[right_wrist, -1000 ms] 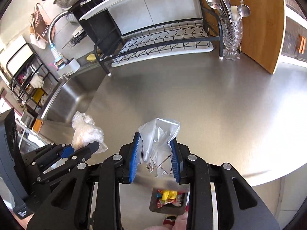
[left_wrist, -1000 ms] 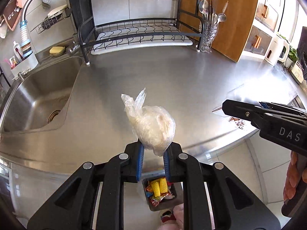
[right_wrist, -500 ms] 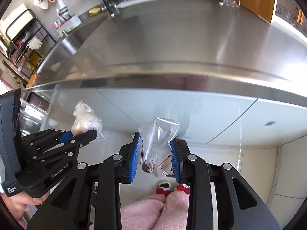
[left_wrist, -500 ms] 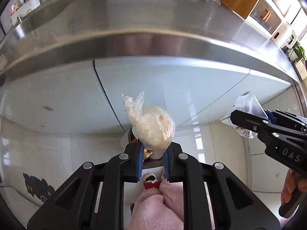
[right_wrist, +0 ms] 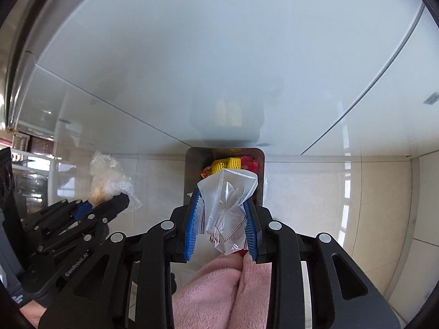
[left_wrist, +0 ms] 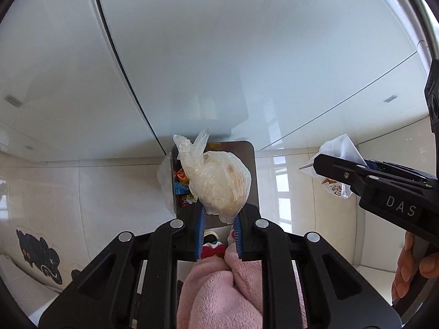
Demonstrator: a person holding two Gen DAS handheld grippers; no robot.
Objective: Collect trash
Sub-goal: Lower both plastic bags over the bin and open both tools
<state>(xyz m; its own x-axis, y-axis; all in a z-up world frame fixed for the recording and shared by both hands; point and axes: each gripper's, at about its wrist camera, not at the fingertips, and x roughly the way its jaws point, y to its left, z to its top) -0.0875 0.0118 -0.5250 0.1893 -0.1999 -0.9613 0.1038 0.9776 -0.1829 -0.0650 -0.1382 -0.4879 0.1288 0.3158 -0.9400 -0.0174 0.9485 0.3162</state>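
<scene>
The left tongs (left_wrist: 218, 227) are clenched on a knotted plastic bag of pale crumpled stuff (left_wrist: 219, 183), pinched by its lower end between the blue pads, its twisted top sticking up toward the frame's centre. The right tongs (right_wrist: 222, 227) are clamped on a clear plastic bag (right_wrist: 229, 205) with red print on it, the blue pads pressing it from both sides; the bag stands up out of them, loose and puffed. Both tongs are narrow, closed only as far as the bags allow. Directly beyond each pair, at the centre of both wrist views, sits a dark rectangular trash bin (right_wrist: 192, 178) on the pale tiled floor (right_wrist: 343, 205), against glossy white cabinet doors (left_wrist: 192, 54) that fill the upper half. Inside the bin lie yellow foam netting (right_wrist: 226, 163) and red wrappers (right_wrist: 249, 161). Pink fleece trousers (left_wrist: 219, 288) crowd the bottom centre. A black cat sticker (left_wrist: 38, 255) shows on the floor at lower left of the left wrist view.
</scene>
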